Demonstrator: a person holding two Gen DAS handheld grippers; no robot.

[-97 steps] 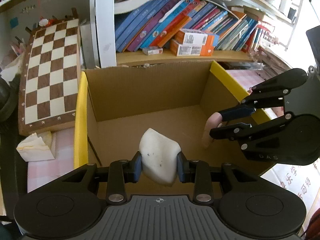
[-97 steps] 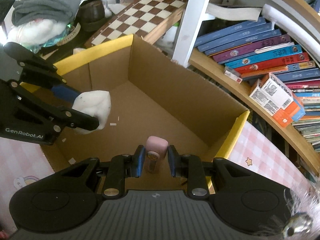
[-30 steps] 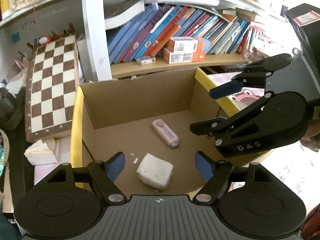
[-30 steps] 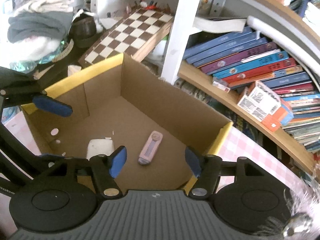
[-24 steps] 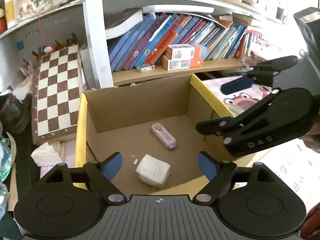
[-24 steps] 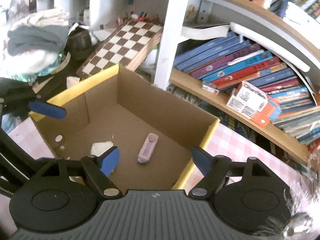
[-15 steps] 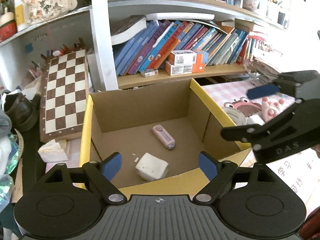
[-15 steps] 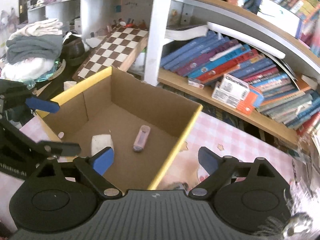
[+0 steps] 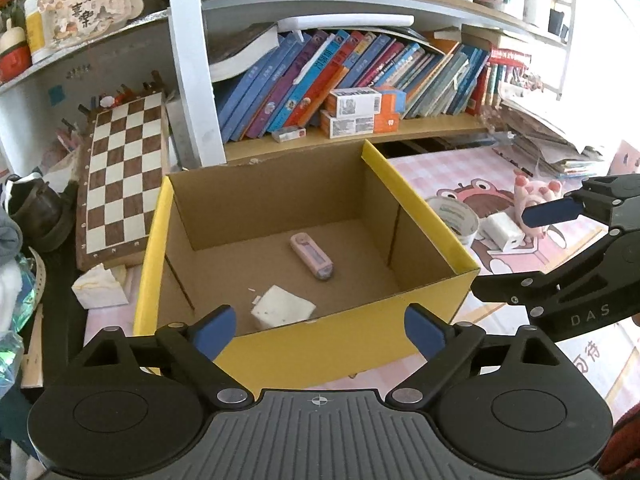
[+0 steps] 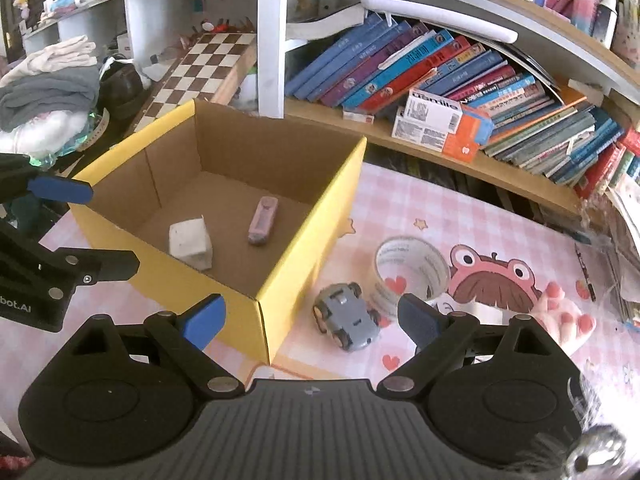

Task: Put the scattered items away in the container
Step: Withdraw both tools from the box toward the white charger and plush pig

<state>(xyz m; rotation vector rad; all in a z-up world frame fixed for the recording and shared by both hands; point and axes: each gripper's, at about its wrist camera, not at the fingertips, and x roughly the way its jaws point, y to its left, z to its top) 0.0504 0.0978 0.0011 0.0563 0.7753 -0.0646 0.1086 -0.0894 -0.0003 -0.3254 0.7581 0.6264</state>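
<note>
- Left gripper (image 9: 320,326): jaws spread wide, empty, held at the near side of the cardboard box (image 9: 352,344), outside its yellow near wall.
- Right gripper (image 10: 310,314): jaws spread wide, empty, held above the near right corner of the box and the pink mat (image 10: 500,232).
- Cardboard box: open-topped, yellow outside, brown inside, standing on the mat in front of the bookshelf (image 9: 360,136).
- White block (image 9: 282,307): lying on the box floor, near side, close to the near wall.
- Pink slim device (image 9: 311,255): lying flat on the box floor, about mid-floor, apart from the white block.
- Grey toy car (image 10: 347,322): on the mat just right of the box, outside it, between the right gripper's fingers in the wrist view.
- Tape roll (image 10: 410,276): on the mat just beyond the car, touching or nearly touching it; contact cannot be told.
- White charger-like block (image 9: 503,231): on the mat right of the box, just beside the tape roll.
- Pink plush toy (image 9: 534,200): on the mat, far right, partly hidden behind the right gripper.
- Chessboard (image 9: 120,172): leaning left of the box, against the shelving.
</note>
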